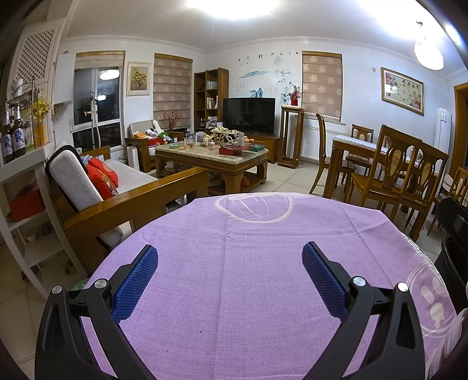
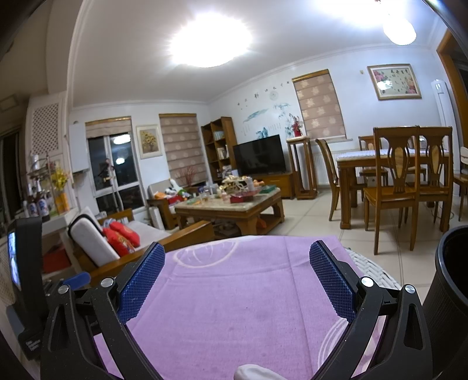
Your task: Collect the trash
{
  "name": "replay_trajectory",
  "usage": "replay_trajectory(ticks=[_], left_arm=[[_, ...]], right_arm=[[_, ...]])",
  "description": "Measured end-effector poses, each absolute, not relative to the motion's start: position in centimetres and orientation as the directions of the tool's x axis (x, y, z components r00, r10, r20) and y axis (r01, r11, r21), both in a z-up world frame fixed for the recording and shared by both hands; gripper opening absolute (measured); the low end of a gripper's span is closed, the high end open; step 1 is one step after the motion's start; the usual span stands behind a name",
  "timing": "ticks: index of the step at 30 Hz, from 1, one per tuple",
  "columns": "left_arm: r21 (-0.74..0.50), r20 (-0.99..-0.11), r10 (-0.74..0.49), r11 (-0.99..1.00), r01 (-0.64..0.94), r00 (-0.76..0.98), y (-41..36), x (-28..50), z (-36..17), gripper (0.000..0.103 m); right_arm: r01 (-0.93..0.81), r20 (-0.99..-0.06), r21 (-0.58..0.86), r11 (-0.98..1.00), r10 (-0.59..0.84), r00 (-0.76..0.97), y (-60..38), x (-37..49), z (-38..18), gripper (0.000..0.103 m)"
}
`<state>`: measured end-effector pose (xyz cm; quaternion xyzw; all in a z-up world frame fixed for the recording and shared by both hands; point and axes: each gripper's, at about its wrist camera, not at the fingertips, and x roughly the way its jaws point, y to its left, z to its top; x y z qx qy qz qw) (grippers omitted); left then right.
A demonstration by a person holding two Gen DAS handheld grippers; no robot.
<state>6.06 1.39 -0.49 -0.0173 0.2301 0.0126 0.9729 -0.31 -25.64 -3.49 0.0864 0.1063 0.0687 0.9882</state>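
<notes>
Left wrist view: the left hand-held gripper (image 1: 229,263) hangs spread and empty above the purple-clothed counter (image 1: 234,233); the right hand-held gripper (image 2: 237,260) likewise, bin (image 2: 450,280) beside the counter

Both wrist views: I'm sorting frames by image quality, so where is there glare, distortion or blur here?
Left wrist view: the ceiling light is blown out to white, the fisheye bows the purple tablecloth edge, and the open left gripper looks sharp. Right wrist view: the ceiling light flares widely, the picture frame carries a reflection, and the black bin curves at the edge.
</notes>
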Motion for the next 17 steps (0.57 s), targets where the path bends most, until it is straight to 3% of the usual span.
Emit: replay_trajectory(ticks=[17], left_arm=[[-0.017, -0.423, 0.034, 0.999, -0.046, 0.906, 2.5, 6.1, 0.0, 0.098]], right_arm=[[-0.117, -0.197, 0.185, 0.976, 0.154, 0.968, -25.8, -0.2, -3.3, 0.098]])
